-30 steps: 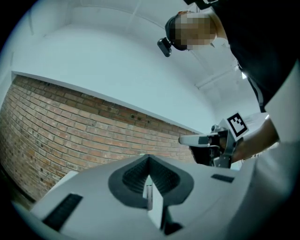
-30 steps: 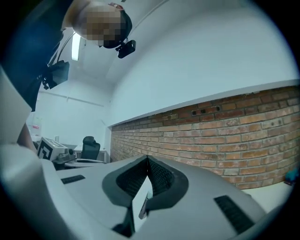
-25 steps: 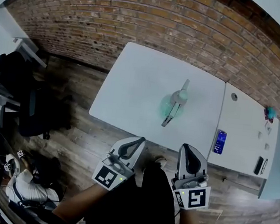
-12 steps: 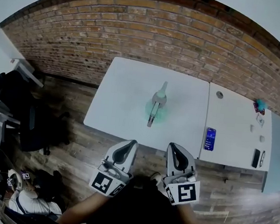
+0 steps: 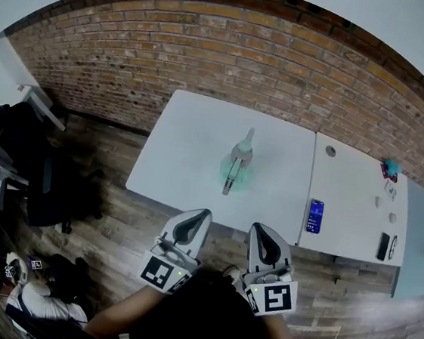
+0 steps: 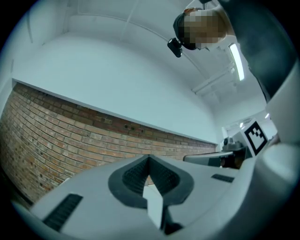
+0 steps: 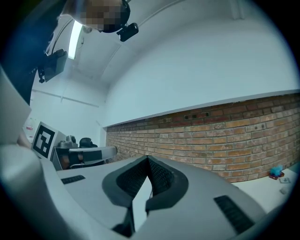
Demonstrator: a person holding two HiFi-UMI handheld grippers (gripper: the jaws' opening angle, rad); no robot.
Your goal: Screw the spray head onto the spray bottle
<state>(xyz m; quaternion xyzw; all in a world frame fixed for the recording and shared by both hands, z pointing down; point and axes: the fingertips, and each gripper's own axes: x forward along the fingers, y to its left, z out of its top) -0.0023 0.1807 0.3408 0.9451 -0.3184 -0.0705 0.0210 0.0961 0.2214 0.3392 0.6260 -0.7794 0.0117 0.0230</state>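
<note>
Struggling to tell whether the spray head (image 5: 242,145) is actually threaded onto the spray bottle (image 5: 236,171) or just resting against it, way too small from the head view. Not catching either one in the gripper views, only getting brick wall (image 6: 70,136) and ceiling (image 6: 117,70) there. Counting one teal bottle and one head, sitting together around the middle of the white table (image 5: 185,139), well apart from both grippers, plus one phone (image 5: 315,215) lying on the neighbouring table (image 5: 355,181). Hovering the left gripper (image 5: 202,215) and right gripper (image 5: 255,228) side by side near the table's front edge, pointing roughly level at the wall, both jaw pairs pinched fully together, gripping nothing
</note>
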